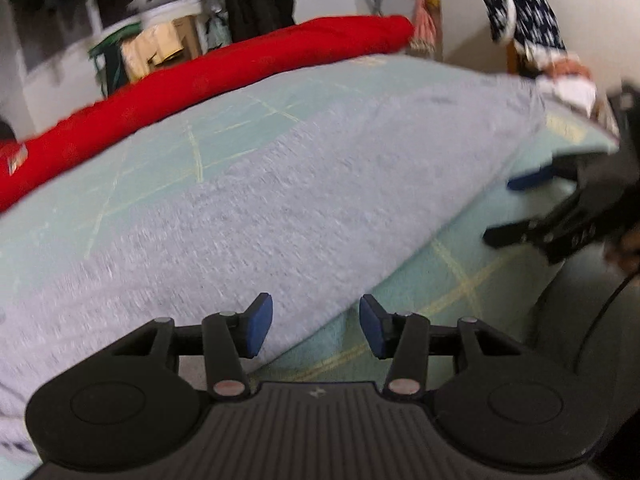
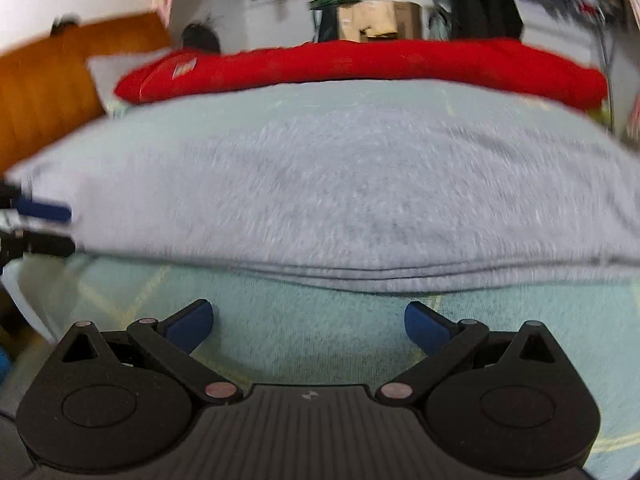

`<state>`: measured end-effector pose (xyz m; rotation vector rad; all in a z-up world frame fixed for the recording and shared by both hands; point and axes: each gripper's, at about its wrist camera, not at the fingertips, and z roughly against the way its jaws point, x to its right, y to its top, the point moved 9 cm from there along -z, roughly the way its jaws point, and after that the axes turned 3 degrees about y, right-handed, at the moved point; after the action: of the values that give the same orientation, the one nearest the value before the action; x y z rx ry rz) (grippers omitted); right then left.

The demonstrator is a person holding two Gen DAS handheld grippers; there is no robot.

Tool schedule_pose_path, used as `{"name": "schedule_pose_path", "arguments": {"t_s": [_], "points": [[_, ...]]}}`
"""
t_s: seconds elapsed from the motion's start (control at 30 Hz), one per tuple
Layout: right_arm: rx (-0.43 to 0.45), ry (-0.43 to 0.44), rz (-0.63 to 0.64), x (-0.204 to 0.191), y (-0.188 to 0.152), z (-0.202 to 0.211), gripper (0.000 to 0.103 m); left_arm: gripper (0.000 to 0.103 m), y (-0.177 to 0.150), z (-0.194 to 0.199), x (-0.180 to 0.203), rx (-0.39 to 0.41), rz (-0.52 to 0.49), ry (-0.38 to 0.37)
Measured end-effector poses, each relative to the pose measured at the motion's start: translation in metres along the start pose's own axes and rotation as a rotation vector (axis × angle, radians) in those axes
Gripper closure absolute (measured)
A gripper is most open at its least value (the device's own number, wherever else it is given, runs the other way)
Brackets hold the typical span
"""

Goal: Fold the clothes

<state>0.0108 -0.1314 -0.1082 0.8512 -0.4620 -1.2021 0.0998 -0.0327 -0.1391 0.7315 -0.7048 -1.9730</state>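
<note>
Left gripper (image 1: 316, 326) nearest in its own view, jaws parted with nothing between the blue pads (image 1: 260, 326), poised over the near corner of a grey garment (image 1: 280, 200). Right gripper (image 2: 308, 326) spread wider, empty, above bare sheet (image 2: 304, 344) just short of the garment's folded hem. Garment lying flat on a pale green sheet with yellow lines, layered edges stacked along the near side, spread across most of the bed. Right gripper also visible at the right edge of the left view, open beside the garment's edge; left gripper likewise at the left edge of the right view, at the garment's corner, contact unclear in the blur. Beyond the garment, a red blanket (image 1: 240, 68) rolled along the far side of the bed. Farther back, a wooden headboard (image 2: 52, 80), dark hanging clothes (image 1: 256, 4) and cardboard boxes (image 2: 372, 20), all blurred.
</note>
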Motion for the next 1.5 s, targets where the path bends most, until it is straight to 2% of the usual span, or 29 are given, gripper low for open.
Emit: {"name": "schedule_pose_path", "arguments": {"t_s": [0.1,0.17,0.23,0.37,0.57,0.73,0.87,0.93,1.0,1.07,1.17,1.33,1.5], "points": [[-0.019,0.003,0.017,-0.006,0.002,0.005,0.000,0.055,-0.002,-0.001,0.009,-0.003,-0.134,0.051],[-0.001,0.024,0.013,-0.010,0.008,0.011,0.000,0.054,0.000,-0.001,0.008,0.013,-0.218,0.129],[0.027,0.046,0.021,-0.017,0.014,0.018,0.000,0.053,0.005,0.000,0.002,0.021,-0.239,0.161],[0.105,0.058,0.149,-0.046,0.027,0.025,0.000,0.052,0.015,0.004,-0.011,0.045,-0.236,0.168],[0.161,0.032,0.447,-0.104,0.034,0.011,0.000,0.052,0.014,0.002,-0.015,0.041,-0.218,0.142],[0.161,-0.056,0.703,-0.137,0.033,-0.022,0.000,0.052,0.017,0.010,-0.026,0.043,-0.118,0.063],[0.198,-0.124,0.812,-0.148,0.035,-0.032,0.000,0.052,0.024,0.017,-0.053,0.048,-0.015,0.022],[0.235,-0.147,0.824,-0.150,0.041,-0.027,0.000,0.052,0.030,0.016,-0.070,0.046,0.039,0.007],[0.229,-0.165,0.851,-0.150,0.041,-0.030,0.000,0.053,0.038,0.007,-0.091,0.039,0.102,-0.008],[0.194,-0.158,0.873,-0.147,0.036,-0.042,0.000,0.059,0.052,-0.007,-0.109,0.041,0.136,-0.015],[0.210,-0.124,0.819,-0.142,0.033,-0.044,0.000,0.066,0.076,-0.036,-0.126,0.044,0.157,-0.055],[0.209,-0.073,0.705,-0.132,0.030,-0.044,0.000,0.066,0.109,-0.102,-0.132,0.003,0.088,-0.089],[0.220,-0.050,0.638,-0.127,0.025,-0.043,0.000,0.072,0.113,-0.140,-0.102,-0.016,-0.014,-0.135]]}}
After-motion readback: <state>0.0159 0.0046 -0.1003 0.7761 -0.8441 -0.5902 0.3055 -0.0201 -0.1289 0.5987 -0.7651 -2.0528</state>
